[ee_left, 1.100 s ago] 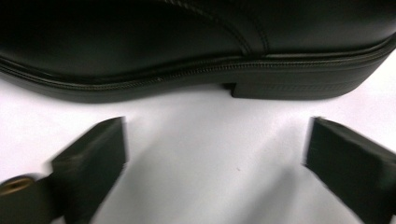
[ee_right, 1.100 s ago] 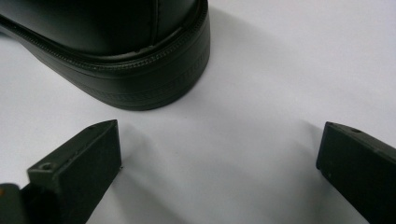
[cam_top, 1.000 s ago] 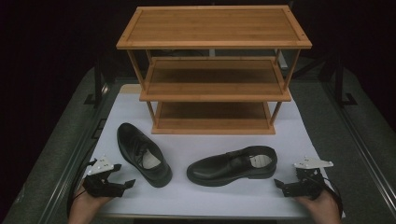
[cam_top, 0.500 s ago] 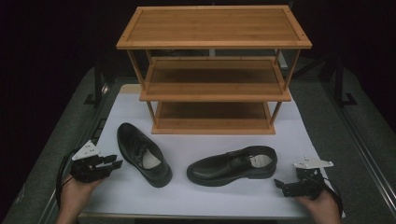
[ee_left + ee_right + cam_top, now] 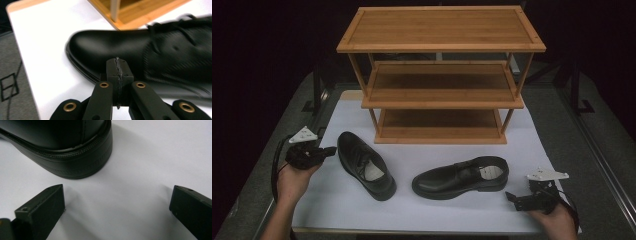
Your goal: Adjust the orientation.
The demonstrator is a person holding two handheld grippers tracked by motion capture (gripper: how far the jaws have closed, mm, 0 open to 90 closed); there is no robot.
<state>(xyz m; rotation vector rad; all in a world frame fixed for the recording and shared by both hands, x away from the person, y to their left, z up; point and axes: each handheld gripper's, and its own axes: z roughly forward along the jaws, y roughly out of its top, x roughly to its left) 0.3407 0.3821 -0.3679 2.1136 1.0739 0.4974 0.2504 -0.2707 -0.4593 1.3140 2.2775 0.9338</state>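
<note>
A: Where did the two shoes lie?

B: The left shoe [image 5: 365, 165] lay on the white mat [image 5: 522, 150], toe toward the far left; the right shoe [image 5: 461, 177] lay beside it, heel toward the right. The wooden rack [image 5: 440, 75] stood behind both.

A: And the grippers?

B: The left gripper [image 5: 307, 152], just left of the left shoe's toe, had just clenched its jaws on nothing. The right gripper [image 5: 532, 197], near the right shoe's heel, stood spread wide.

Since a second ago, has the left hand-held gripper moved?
Yes. The left hand-held gripper has gone up the high view, from near the white mat's front edge to beside the left black leather shoe's toe, its jaws closing on nothing.
</note>
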